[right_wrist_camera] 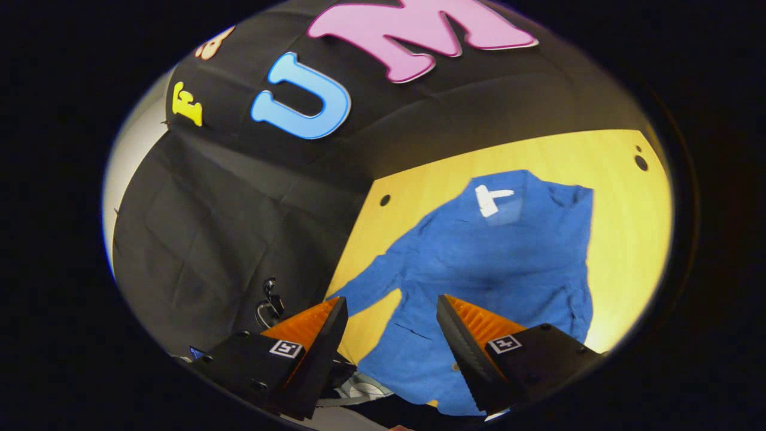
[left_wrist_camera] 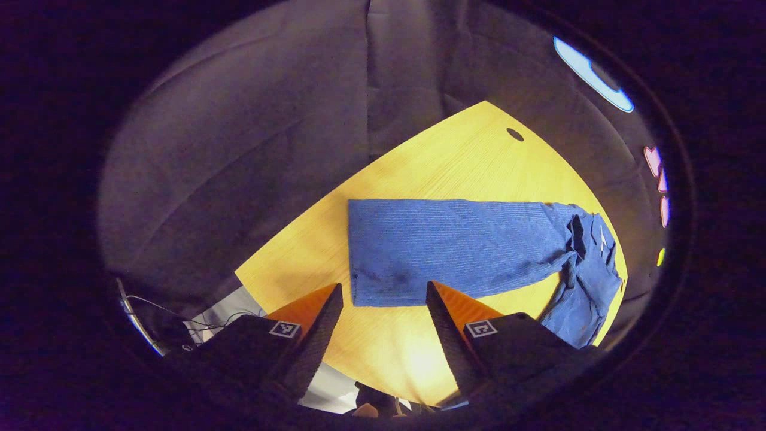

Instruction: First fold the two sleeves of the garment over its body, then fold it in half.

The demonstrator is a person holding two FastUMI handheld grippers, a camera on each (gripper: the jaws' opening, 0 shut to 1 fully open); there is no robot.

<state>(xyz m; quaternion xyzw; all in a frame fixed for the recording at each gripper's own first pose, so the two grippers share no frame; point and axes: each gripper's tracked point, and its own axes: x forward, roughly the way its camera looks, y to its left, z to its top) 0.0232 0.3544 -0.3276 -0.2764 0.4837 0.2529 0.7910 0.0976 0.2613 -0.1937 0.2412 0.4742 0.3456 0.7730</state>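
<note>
1. Garment first: a blue long-sleeved top (right_wrist_camera: 479, 263) lies flat on the yellow wooden bench (right_wrist_camera: 628, 197), body spread out, which is how it needs to lie if the sleeves are to be folded over it cleanly.
2. In the right gripper view one sleeve (right_wrist_camera: 368, 287) runs out from the body toward the bench's edge by the black booth wall, not yet folded across, and a white tag (right_wrist_camera: 491, 199) shows near the garment's far end (likely the neck label, so the collar is probably at that end).
3. In the left gripper view the same top (left_wrist_camera: 455, 245) appears as a long ribbed band with a square near end, and a bunched, rumpled part (left_wrist_camera: 589, 263) lies at the far right edge of the bench; whether that bunch is a sleeve or the collar area I cannot tell.
4. The left hand-held gripper (left_wrist_camera: 383, 311) is spread wide with nothing between its fingers. It hovers above the bench, and the square end of the band lies just ahead of the gap between its fingers.
5. The right hand-held gripper (right_wrist_camera: 392, 335) is likewise spread and empty, held over the near part of the garment; the notch between the outstretched sleeve and the body lies between its fingers, the sleeve running off to the left.
6. Both being raised, parted and aimed at the cloth suggests, by my reading, a starting stance for the first sleeve fold, with no fold made so far.
</note>
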